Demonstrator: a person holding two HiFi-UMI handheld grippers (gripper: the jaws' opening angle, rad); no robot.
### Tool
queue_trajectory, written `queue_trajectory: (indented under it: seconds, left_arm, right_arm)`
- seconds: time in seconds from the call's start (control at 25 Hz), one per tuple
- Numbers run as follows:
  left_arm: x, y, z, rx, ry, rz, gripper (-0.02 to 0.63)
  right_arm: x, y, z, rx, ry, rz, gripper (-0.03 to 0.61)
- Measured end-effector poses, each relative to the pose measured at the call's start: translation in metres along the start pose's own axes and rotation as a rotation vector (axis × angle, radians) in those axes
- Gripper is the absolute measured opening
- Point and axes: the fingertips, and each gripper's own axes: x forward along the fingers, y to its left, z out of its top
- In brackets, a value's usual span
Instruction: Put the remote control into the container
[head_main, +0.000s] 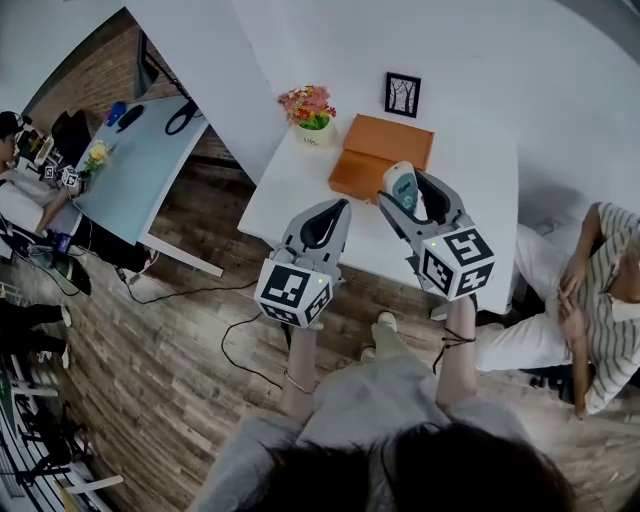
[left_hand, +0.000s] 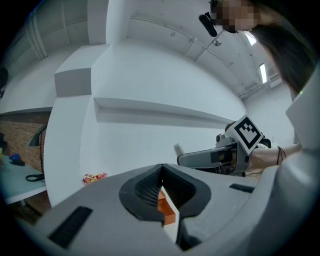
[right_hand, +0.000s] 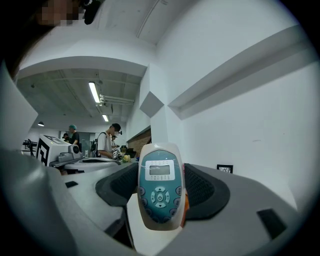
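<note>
The white remote control (head_main: 404, 184) with a teal face stands upright between the jaws of my right gripper (head_main: 406, 192), which is shut on it above the table's near part. In the right gripper view the remote control (right_hand: 160, 192) fills the middle, its screen and buttons facing the camera. The container, a flat orange box (head_main: 381, 155), lies on the white table (head_main: 300, 190) just beyond the remote. My left gripper (head_main: 334, 212) is shut and holds nothing, left of the right one and over the table's near edge. A sliver of the orange box (left_hand: 167, 210) shows through its jaws.
A pot of flowers (head_main: 311, 114) stands left of the box, and a small framed picture (head_main: 403, 95) leans against the wall behind it. A seated person (head_main: 590, 300) is at the right. A second table (head_main: 140, 170) with people stands far left. Cables lie on the wooden floor.
</note>
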Motion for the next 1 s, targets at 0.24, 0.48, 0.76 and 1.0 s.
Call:
queue_trajectory:
  seconds: [0.24, 0.48, 0.76, 1.0]
  left_arm:
    - [0.025, 0.028, -0.011, -0.023, 0.012, 0.011, 0.003]
    - [0.065, 0.054, -0.023, -0.045, 0.022, 0.009, 0.003]
    - [0.1, 0.073, -0.043, -0.07, 0.049, 0.021, 0.003]
    - [0.122, 0.078, -0.054, -0.082, 0.068, 0.04, 0.003]
  right_arm:
    - [0.032, -0.023, -0.004, -0.009, 0.027, 0.007, 0.284]
    - [0.062, -0.057, -0.008, -0.017, 0.057, 0.013, 0.284]
    - [0.091, -0.09, -0.023, -0.081, 0.138, 0.035, 0.284]
    - [0.111, -0.107, -0.041, -0.081, 0.189, 0.085, 0.284]
